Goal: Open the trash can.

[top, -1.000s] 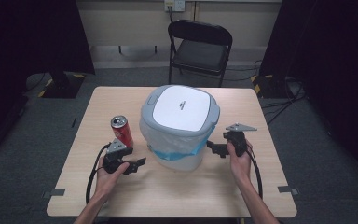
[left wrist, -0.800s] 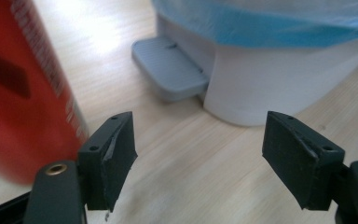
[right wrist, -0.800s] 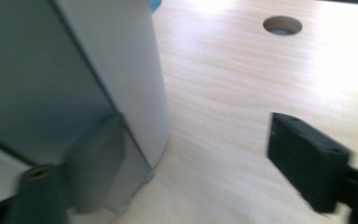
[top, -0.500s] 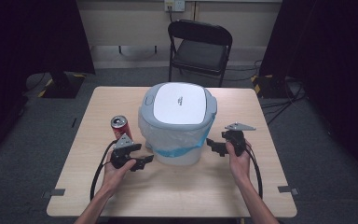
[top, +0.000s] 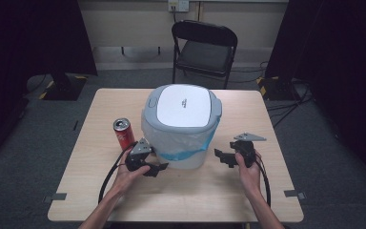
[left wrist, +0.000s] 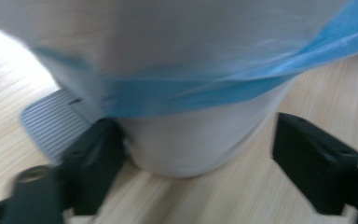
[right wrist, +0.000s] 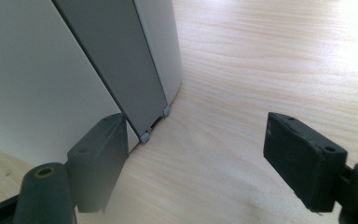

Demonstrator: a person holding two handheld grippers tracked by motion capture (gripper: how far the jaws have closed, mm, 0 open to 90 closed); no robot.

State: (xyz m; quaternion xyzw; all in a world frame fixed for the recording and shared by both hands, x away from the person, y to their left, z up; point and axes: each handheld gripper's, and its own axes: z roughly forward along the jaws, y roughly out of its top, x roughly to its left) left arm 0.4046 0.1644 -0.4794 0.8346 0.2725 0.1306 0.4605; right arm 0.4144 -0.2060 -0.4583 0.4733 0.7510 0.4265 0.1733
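The bench [top: 181, 191] is a pale wooden top, and my forearms come onto it from the near edge. Behind its far edge stands a black folding chair [top: 204, 52] on the grey floor.

The bin [top: 181, 126] sits near the middle of the bench, upright, with its white and grey lid [top: 181, 106] closed. A clear liner with a blue band [top: 190, 149] hangs over the rim and down the near side of the body. In the left tool view the band [left wrist: 191, 91] crosses the white body above the base, and a ribbed grey pedal [left wrist: 51, 123] juts out low on the bin beside one jaw.

A red drink can [top: 122, 134] stands upright on the bench just left of the bin, apart from it.

My left tool [top: 156, 168] is at the near left foot of the bin, jaws pointing at the base. The jaws have just been opening and stand wide. The bin's lower body lies between them, and the pads do not press on it.

My right tool [top: 223, 159] is near the bin's right side, close to it but not touching. Its jaws stand wide apart with bare bench between them. In the right tool view a grey upright strip [right wrist: 116, 70] on the bin wall lies just past one jaw.
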